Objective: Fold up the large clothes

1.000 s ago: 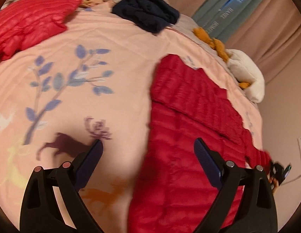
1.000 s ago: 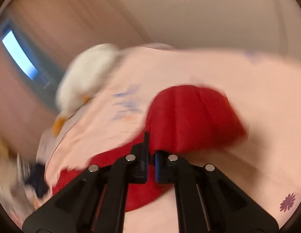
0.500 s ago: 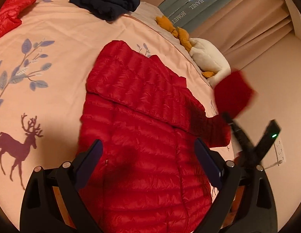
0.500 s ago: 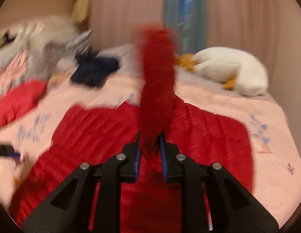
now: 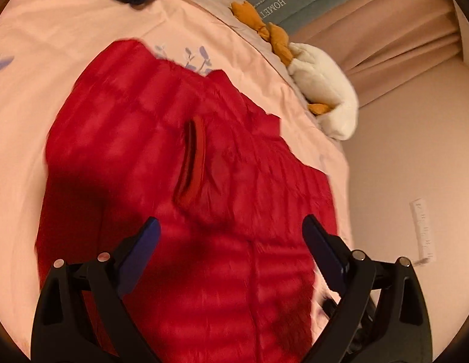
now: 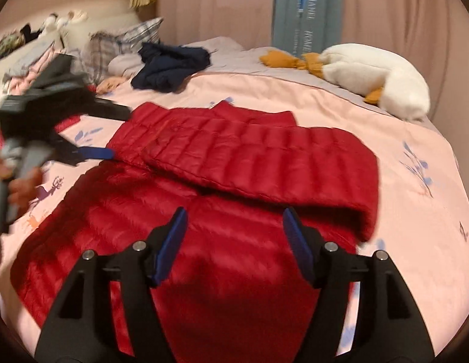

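Both sets of jaws stand wide apart with nothing between them. The left gripper (image 5: 229,231) hovers over the red down jacket (image 5: 186,199), and the right gripper (image 6: 234,227) hovers over the same jacket (image 6: 222,199) from another side. In the right wrist view the left gripper (image 6: 92,133) shows blurred at the jacket's far left edge, held in a hand (image 6: 21,187).

The jacket lies spread flat on the pink bedspread (image 6: 415,211), with both sleeves folded across its chest. One sleeve's cuff (image 5: 193,163) rests near the jacket's middle.

Beyond the jacket's collar end lies a crumpled dark navy garment (image 6: 170,66), apart from the jacket. To the right of that, along the bed's far edge, a white plush goose (image 6: 376,81) with orange feet (image 6: 291,60) lies on its side, well clear of the jacket. Behind the navy garment are plaid pillows (image 6: 125,42) and a blurred heap of mixed clothes (image 6: 25,60). A pink curtain (image 6: 400,15) and a grey-blue curtain (image 6: 307,9) hang behind the goose. Nothing lies on top of the jacket.
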The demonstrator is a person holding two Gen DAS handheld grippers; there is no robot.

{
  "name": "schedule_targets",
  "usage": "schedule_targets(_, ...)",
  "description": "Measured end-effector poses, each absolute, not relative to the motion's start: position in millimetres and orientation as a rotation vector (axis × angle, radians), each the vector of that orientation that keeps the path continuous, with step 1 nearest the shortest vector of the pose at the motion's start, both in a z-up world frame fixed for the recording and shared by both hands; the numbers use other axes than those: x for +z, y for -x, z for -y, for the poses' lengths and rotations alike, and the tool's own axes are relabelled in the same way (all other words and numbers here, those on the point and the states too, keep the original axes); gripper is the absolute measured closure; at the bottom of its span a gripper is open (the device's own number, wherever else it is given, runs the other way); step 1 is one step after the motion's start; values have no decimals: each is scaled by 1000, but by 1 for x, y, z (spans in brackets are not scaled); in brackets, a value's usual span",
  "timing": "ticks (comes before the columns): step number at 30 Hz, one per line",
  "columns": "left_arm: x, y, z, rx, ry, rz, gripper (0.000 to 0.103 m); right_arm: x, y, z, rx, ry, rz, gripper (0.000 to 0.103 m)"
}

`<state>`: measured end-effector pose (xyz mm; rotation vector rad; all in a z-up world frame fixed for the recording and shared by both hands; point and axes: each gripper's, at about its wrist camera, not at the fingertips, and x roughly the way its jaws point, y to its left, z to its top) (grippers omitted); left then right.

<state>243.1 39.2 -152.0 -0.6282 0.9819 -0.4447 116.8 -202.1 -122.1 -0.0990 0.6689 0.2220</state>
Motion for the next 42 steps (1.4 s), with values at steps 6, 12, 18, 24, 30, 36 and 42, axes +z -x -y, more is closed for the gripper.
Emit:
schedule_targets(6, -171, -278, -9, -325, 475, -1068, 58, -122, -92, 240, 161, 5, -673, 36)
schedule_targets(12, -157, -277, -11, -284, 439, -991, 91, -124, -82, 265, 96, -43, -686, 36)
schedule_targets(18, -120, -266, -59, -191, 430, -862, 91, -115, -89, 280, 83, -90, -666, 35)
schedule_targets(24, -146, -265, -78, -118, 300, -985, 60, -118, -129, 288, 74, -130, -709, 33)
schedule_targets(30, -130, -264, -86, -88, 288, -896, 49, -117, -197, 294, 45, -162, -728, 33)
schedule_targets(36, -145, -271, -17, -203, 63, -907, 49, -159, -250, 269, 57, -76, -857, 33)
schedule_targets(42, -189, -286, -6, -183, 5, -1012, 45, -193, -261, 259, 40, 7, -921, 30)
